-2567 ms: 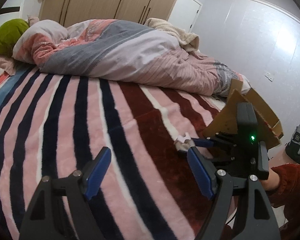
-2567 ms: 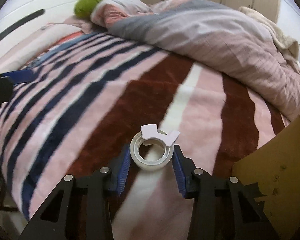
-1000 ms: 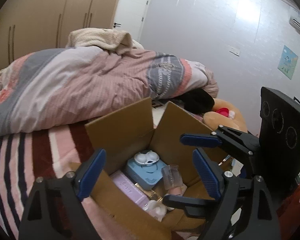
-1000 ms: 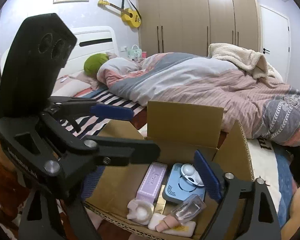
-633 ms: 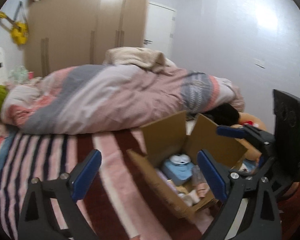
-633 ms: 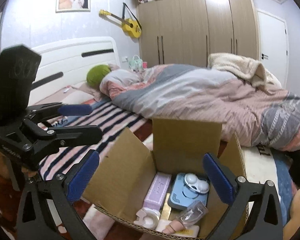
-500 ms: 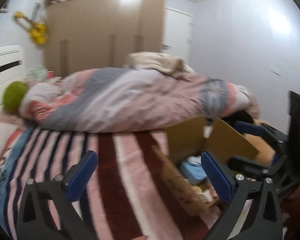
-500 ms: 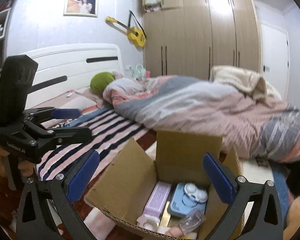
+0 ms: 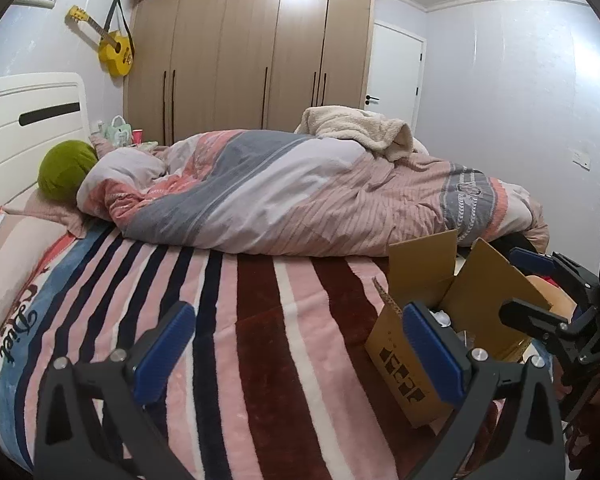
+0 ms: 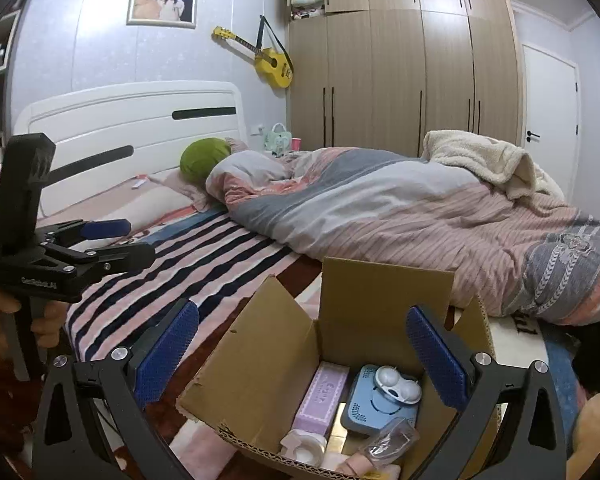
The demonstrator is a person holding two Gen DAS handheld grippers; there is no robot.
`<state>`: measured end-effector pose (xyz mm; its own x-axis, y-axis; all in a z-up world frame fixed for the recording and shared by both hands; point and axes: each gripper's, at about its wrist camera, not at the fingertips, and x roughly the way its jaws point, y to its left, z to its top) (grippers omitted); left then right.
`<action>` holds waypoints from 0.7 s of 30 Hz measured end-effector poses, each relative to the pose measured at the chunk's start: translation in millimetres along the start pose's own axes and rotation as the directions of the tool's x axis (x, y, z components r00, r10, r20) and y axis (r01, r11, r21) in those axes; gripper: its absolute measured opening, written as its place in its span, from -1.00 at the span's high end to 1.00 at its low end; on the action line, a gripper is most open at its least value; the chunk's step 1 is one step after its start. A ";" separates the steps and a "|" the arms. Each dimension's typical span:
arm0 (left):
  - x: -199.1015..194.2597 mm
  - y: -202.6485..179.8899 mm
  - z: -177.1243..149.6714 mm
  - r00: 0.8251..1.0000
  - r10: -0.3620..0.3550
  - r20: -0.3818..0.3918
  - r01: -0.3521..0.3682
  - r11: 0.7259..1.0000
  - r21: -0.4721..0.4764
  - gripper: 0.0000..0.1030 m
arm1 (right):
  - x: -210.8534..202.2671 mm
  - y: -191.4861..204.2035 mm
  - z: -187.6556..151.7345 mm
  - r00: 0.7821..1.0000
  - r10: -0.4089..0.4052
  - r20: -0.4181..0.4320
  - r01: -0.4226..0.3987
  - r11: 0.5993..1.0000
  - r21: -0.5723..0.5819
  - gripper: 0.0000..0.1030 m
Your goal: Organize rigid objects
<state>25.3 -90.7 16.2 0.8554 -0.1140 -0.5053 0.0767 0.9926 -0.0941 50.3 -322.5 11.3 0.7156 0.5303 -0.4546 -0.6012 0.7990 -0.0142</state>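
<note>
Left wrist: left gripper (image 9: 300, 356) jaws spread wide, nothing between the blue pads. It hangs over the striped pink, maroon and navy fleece blanket (image 9: 228, 320), a broad bare stretch running up to the rumpled pink and grey duvet (image 9: 300, 204). Open brown cardboard box (image 9: 432, 316) sits at the blanket's right edge, flaps up, near side wall facing the camera. Right gripper (image 9: 540, 292) shows past the box, at the frame's right edge.

Right wrist: right gripper (image 10: 304, 354) jaws wide apart, empty, above the box (image 10: 300, 352). Four flaps standing, mouth unobstructed. Inside I count: one white tape roll (image 10: 303, 446) at the near wall, one lilac rectangular carton (image 10: 323, 400), one blue plastic case (image 10: 374, 408) with one white contact-lens case (image 10: 394, 386) on top, one clear plastic cup (image 10: 392, 440) on its side. More items at the bottom edge, cut off. Left gripper (image 10: 112, 240) far left, over the stripes, fingers apart.
</note>
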 end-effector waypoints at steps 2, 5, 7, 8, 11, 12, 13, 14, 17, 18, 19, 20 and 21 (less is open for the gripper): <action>0.5 0.8 -0.7 1.000 0.004 -0.002 -0.004 1.000 0.000 -0.99 | 0.7 -0.3 -0.1 1.000 0.003 -0.002 -0.003 1.000 -0.001 -1.00; 1.0 0.5 -1.4 1.000 0.007 -0.003 -0.007 1.000 -0.001 -0.99 | 1.2 0.1 -0.3 1.000 0.006 0.000 -0.006 1.000 0.000 -1.00; 0.8 0.5 -1.5 1.000 0.006 -0.003 -0.006 1.000 -0.001 -0.99 | 1.1 -0.3 -0.6 1.000 0.009 0.001 -0.009 1.000 0.001 -1.00; 0.7 0.4 -1.6 1.000 0.008 -0.002 -0.008 1.000 0.001 -0.99 | 0.9 -0.7 -0.9 1.000 0.011 0.002 -0.011 1.000 0.002 -1.00; 0.7 0.9 -1.2 1.000 0.007 -0.002 -0.007 1.000 -0.001 -0.99 | 1.0 -0.5 -0.8 1.000 0.014 0.002 -0.014 1.000 0.001 -1.00; 0.7 1.2 -1.2 1.000 0.007 -0.002 -0.007 1.000 -0.001 -0.99 | 1.1 -0.2 -0.9 1.000 0.015 0.001 -0.015 1.000 0.002 -1.00; 0.8 1.4 -1.2 1.000 0.005 -0.001 -0.005 1.000 -0.003 -0.99 | 1.0 -0.1 -0.8 1.000 0.015 0.001 -0.015 1.000 0.002 -1.00; 0.7 1.4 -1.0 1.000 0.006 -0.001 -0.006 1.000 -0.004 -0.99 | 0.9 0.4 -0.9 1.000 0.014 0.001 -0.014 1.000 0.002 -1.00; 0.6 1.9 -1.3 1.000 0.006 -0.001 -0.006 1.000 -0.007 -0.99 | 0.8 1.1 -1.0 1.000 0.016 0.004 -0.016 1.000 0.000 -1.00; 0.5 1.8 -1.3 1.000 0.007 0.000 -0.007 1.000 -0.007 -0.99 | 1.0 0.9 -1.0 1.000 0.019 0.005 -0.019 1.000 -0.001 -1.00; 0.6 2.0 -1.1 1.000 0.007 0.000 -0.007 1.000 -0.006 -0.99 | 1.3 0.2 -1.1 1.000 0.022 0.006 -0.022 1.000 -0.002 -1.00; 0.6 2.3 -1.0 1.000 0.007 0.001 -0.007 1.000 -0.006 -0.99 | 1.1 0.9 -1.2 1.000 0.022 0.005 -0.022 1.000 -0.001 -1.00; 0.6 2.4 -1.0 1.000 0.007 0.001 -0.007 1.000 -0.007 -0.99 | 1.3 0.7 -1.4 1.000 0.025 0.005 -0.025 1.000 -0.001 -1.00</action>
<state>25.5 -88.4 14.8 0.8563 -0.1072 -0.5052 0.0671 0.9930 -0.0970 50.3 -321.6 9.4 0.7021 0.5515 -0.4506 -0.6193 0.7852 -0.0040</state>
